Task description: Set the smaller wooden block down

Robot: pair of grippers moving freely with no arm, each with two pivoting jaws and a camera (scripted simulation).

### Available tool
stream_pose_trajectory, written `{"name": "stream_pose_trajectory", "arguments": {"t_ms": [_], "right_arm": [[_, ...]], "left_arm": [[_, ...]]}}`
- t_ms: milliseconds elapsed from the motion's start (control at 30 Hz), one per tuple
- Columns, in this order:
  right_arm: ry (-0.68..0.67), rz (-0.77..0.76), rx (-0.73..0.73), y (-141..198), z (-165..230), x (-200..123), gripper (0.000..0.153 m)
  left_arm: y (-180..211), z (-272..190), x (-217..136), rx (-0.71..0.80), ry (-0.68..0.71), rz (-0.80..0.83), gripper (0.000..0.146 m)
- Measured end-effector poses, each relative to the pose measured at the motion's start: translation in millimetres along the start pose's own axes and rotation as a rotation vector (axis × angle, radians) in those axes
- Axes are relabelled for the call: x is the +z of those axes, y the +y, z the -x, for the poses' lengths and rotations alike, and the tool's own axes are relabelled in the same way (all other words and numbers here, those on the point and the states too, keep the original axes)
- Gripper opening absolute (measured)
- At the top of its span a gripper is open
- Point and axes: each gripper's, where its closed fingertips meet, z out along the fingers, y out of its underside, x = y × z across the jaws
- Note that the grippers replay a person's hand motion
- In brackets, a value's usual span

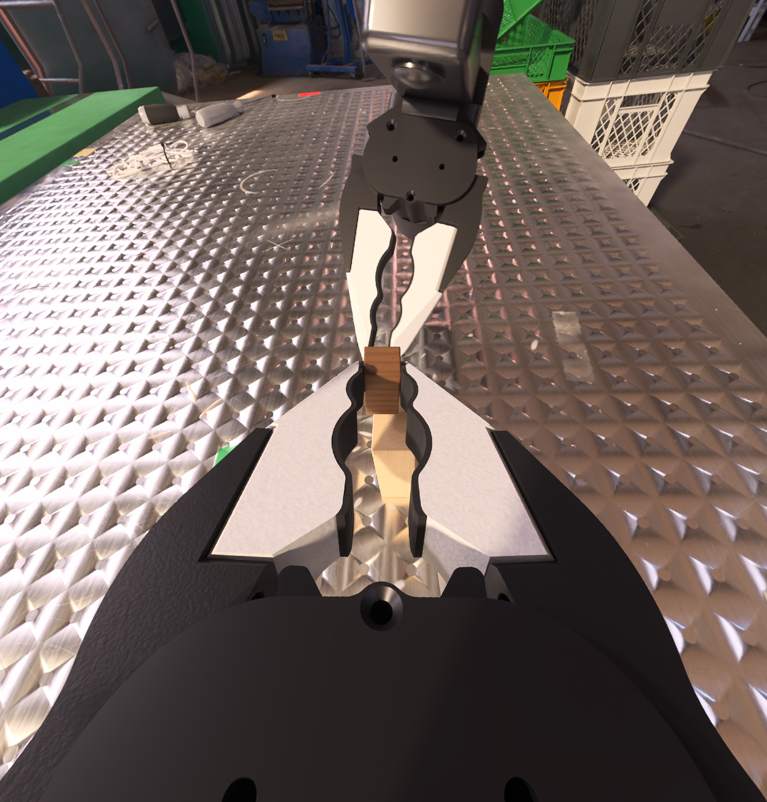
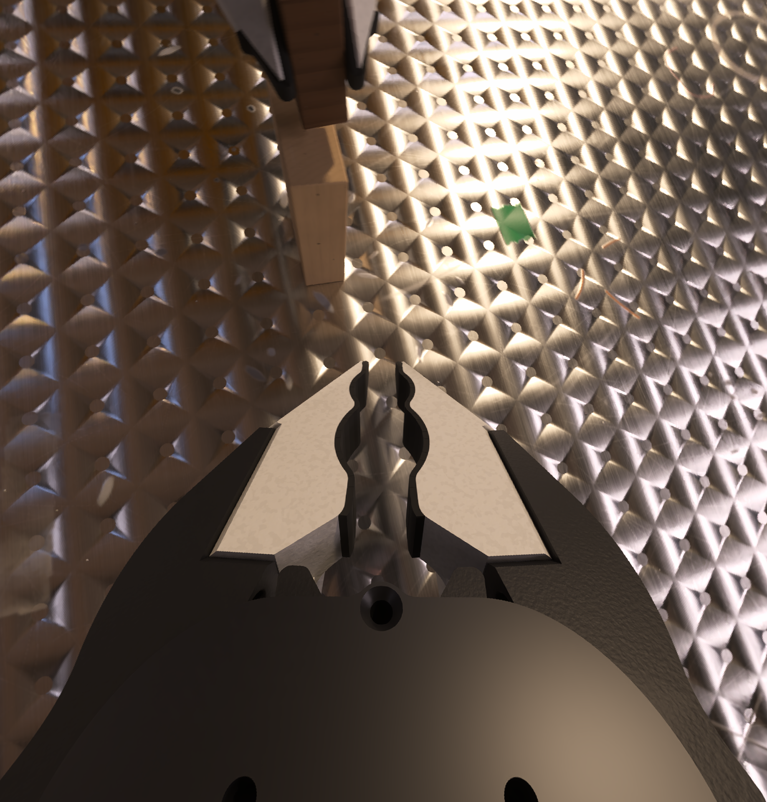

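Observation:
My left gripper (image 1: pixel 381 373) is shut on the smaller, dark brown wooden block (image 1: pixel 381 382) at its fingertips and holds it just over the far end of a longer pale wooden block (image 1: pixel 392 464) that lies on the metal table (image 1: pixel 156 325). I cannot tell whether the two blocks touch. My right gripper (image 1: pixel 383 340) points down from beyond the brown block, its fingers a little apart and empty. In the right wrist view the right gripper (image 2: pixel 381 369) hangs over bare table, short of the pale block (image 2: pixel 318 208) and the held brown block (image 2: pixel 321 65).
A green board (image 1: pixel 47 139) lies along the table's left edge, with grey and white cylinders (image 1: pixel 190 113) at the far end. White crates (image 1: pixel 624 117) and a green crate (image 1: pixel 533 52) stand off the right side. A green scrap (image 2: pixel 512 225) lies on the table.

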Motion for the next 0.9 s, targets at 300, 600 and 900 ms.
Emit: {"name": "stream_pose_trajectory", "arguments": {"t_ms": [300,600,900], "right_arm": [[-0.230,0.020,0.204,-6,5,-14,0.002],[-0.191,0.066,0.150,6,8,-14,0.012],[-0.126,0.098,-0.046,17,4,-14,0.016]], "left_arm": [[-1,1,-1,-0.011,0.002,-0.007,0.015],[0,1,-1,-0.004,0.002,0.001,0.015],[2,0,1,0.004,0.004,0.012,0.015]]}}
